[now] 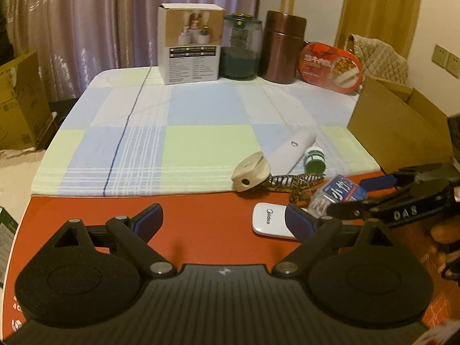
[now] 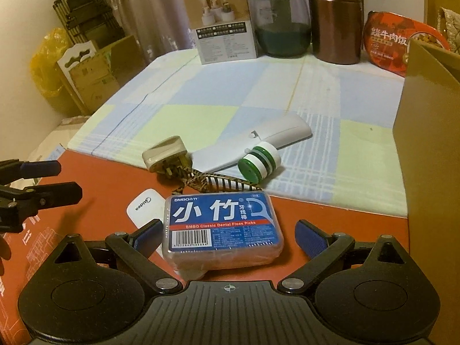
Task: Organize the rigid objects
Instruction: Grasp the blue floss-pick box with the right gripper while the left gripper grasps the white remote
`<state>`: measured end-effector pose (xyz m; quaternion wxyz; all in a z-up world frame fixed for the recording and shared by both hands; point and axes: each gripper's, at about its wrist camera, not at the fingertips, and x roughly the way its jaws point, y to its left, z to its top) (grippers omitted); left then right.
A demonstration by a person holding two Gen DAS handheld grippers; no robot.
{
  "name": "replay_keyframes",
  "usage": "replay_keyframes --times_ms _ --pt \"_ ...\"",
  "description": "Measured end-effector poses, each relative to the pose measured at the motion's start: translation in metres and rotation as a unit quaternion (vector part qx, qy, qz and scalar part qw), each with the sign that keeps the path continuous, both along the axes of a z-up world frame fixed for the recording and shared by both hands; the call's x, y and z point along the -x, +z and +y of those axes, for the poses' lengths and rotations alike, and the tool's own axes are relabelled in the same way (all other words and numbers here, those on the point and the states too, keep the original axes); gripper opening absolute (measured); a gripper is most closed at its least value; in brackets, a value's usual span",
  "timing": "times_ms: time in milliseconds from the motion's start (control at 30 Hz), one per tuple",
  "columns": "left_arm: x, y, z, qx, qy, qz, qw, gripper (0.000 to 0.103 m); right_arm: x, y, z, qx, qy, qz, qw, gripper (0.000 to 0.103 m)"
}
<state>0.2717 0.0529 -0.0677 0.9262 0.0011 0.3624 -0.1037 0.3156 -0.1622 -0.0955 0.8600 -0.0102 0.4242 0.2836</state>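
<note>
Floss box lay between our right gripper's spread jaws, left gripper likewise spread and empty; we judged closing came next.

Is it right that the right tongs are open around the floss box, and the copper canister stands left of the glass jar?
One thing is wrong: the copper canister stands right of the glass jar, as the right wrist view shows. The right tongs are indeed open around the floss box.

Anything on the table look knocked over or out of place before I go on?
Yes: the small green-and-white bottle lies on its side against the white handheld device, beside a loose plug. The tall containers at the back stand upright.
</note>
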Motion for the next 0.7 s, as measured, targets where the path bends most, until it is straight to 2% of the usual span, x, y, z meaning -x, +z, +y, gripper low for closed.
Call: replay_keyframes --times_ms 100,167,300,433,567,633,700 --pt "-0.001 -0.003 -0.002 -0.004 -0.012 0.009 0.9999 0.089 -0.004 -0.003 0.002 -0.005 0.000 0.007 1.000 0.094" --pt "-0.001 -0.005 -0.004 -0.004 -0.019 0.019 0.9996 0.089 -0.006 -0.004 0.003 -0.009 0.004 0.015 1.000 0.085" --pt "-0.004 -0.009 -0.007 0.000 -0.031 0.040 0.9987 0.089 -0.006 -0.002 0.004 -0.002 -0.003 0.018 1.000 0.084" --pt "-0.004 -0.011 -0.010 -0.020 -0.033 0.043 0.9983 0.089 -0.001 0.002 0.006 0.048 -0.011 -0.011 0.999 0.084" --pt "-0.003 -0.010 -0.009 -0.017 -0.028 0.043 0.9986 0.089 0.002 0.000 0.010 0.117 -0.008 -0.057 0.991 0.084" --pt "-0.003 -0.009 -0.008 -0.015 -0.028 0.042 0.9986 0.089 0.000 -0.006 0.012 0.144 -0.008 -0.066 0.987 0.084" --pt "-0.003 -0.010 -0.006 -0.011 -0.026 0.043 0.9987 0.089 -0.001 -0.010 0.013 0.142 -0.001 -0.057 0.988 0.084"
